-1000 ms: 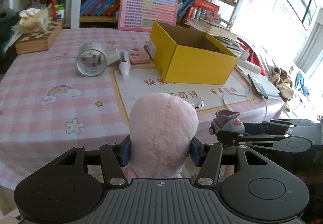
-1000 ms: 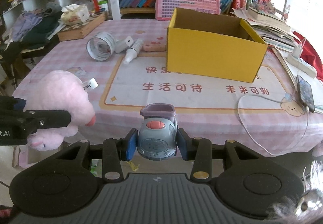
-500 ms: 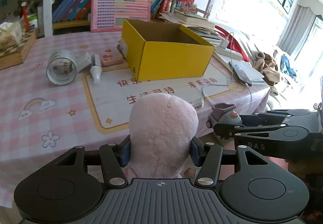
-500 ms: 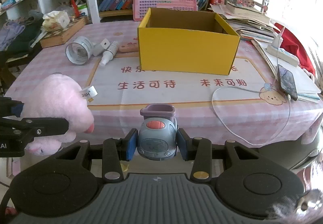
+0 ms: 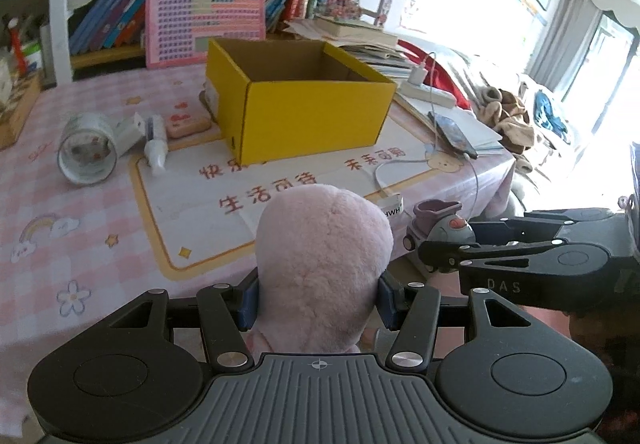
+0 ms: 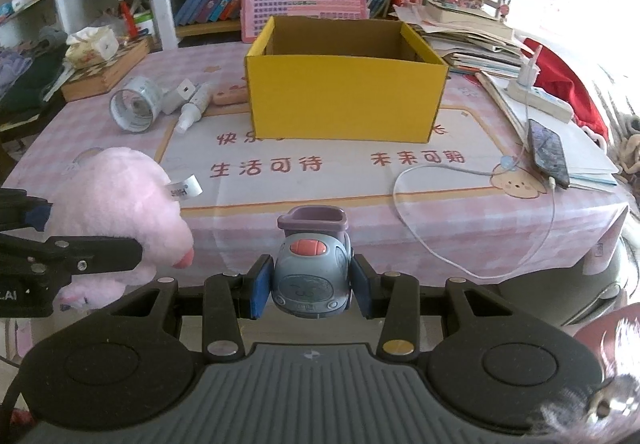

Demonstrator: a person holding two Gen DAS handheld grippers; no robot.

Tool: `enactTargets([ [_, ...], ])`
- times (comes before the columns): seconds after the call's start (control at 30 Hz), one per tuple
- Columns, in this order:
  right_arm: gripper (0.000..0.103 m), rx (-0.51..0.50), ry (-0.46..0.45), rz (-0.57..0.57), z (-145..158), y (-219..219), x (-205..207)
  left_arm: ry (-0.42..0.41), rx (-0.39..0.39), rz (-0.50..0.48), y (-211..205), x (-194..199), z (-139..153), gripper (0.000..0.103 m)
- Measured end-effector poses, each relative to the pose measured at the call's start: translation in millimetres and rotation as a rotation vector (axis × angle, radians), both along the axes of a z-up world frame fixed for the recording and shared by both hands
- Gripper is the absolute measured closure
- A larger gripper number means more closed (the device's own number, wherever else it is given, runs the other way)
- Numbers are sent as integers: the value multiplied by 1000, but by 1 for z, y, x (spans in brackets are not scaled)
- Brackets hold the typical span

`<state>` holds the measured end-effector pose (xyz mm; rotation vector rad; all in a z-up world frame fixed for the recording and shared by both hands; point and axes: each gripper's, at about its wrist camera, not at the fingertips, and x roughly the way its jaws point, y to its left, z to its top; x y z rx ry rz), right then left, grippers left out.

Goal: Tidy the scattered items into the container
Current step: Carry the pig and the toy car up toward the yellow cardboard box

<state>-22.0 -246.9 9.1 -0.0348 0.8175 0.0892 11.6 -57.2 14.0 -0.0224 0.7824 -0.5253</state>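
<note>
My left gripper [image 5: 318, 302] is shut on a pink plush toy [image 5: 322, 260], held in the air off the table's front edge; the toy also shows in the right wrist view [image 6: 116, 211]. My right gripper [image 6: 308, 286] is shut on a grey-blue toy car [image 6: 312, 268] with a purple top, held beside the plush; the car also shows in the left wrist view [image 5: 436, 230]. The open yellow box [image 6: 346, 99] stands empty at mid table, beyond both grippers [image 5: 304, 111].
Left of the box lie a tape roll [image 6: 134, 107], a small white box [image 6: 178, 95], a spray bottle [image 6: 194, 111] and a pink eraser [image 6: 228, 97]. A phone [image 6: 548, 151] with a white cable [image 6: 420, 211], a power strip and papers lie right. Shelves with books stand behind.
Both grippers have swung with their toys so that the yellow box sits more centred ahead and slightly closer. Both grips are unchanged.
</note>
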Motion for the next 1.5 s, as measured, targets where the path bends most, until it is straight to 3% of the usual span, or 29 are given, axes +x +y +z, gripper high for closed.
enactTargets([
  [1.03, 63, -23, -25, -33, 8, -5, 10, -32, -12, -61, -9, 10, 3, 48],
  [1.5, 63, -21, -20, -15, 5, -11, 41, -41, 0, -73, -19, 37, 1, 48],
])
